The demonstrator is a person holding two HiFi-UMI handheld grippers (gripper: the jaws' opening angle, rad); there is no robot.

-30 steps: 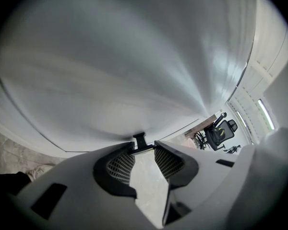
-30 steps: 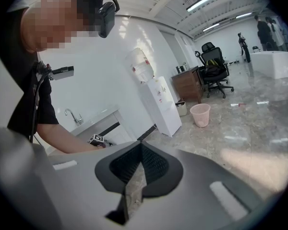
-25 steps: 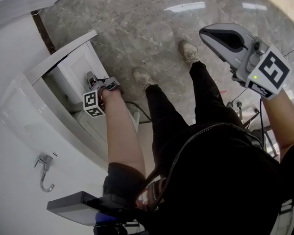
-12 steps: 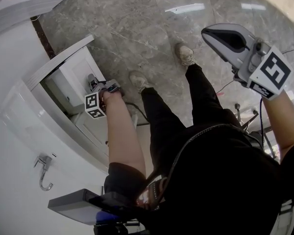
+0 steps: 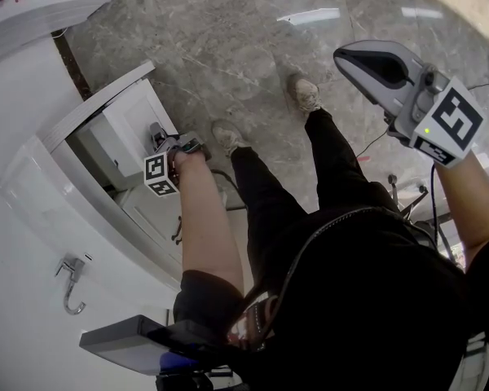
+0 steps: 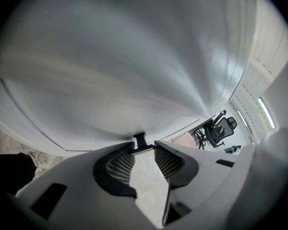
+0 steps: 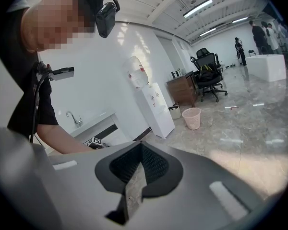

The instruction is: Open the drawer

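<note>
The left gripper (image 6: 143,147) has its jaws closed on the handle (image 6: 139,137), a small dark bar on a short post, caught at the very tips of the ribbed pads (image 6: 121,166). The handle sits on the white drawer (image 6: 110,71) front, which fills nearly all of the left gripper view.

From the head view, the left gripper (image 5: 159,137) is at the left, pressed against the drawer (image 5: 134,108). The drawer stands partly out of the white cabinet, below the counter (image 5: 33,218). The cube (image 5: 160,174) on the gripper lies just near of the drawer front. A faucet (image 5: 70,282) stands on the counter, nearer the person.

The right gripper (image 7: 140,145) has its jaws together at the tips, with nothing between them. It is held up at the far right (image 5: 346,55), over the grey floor (image 5: 228,31) and well apart from the drawer. The person's two shoes (image 5: 226,134) stand on the floor between the grippers.
</note>
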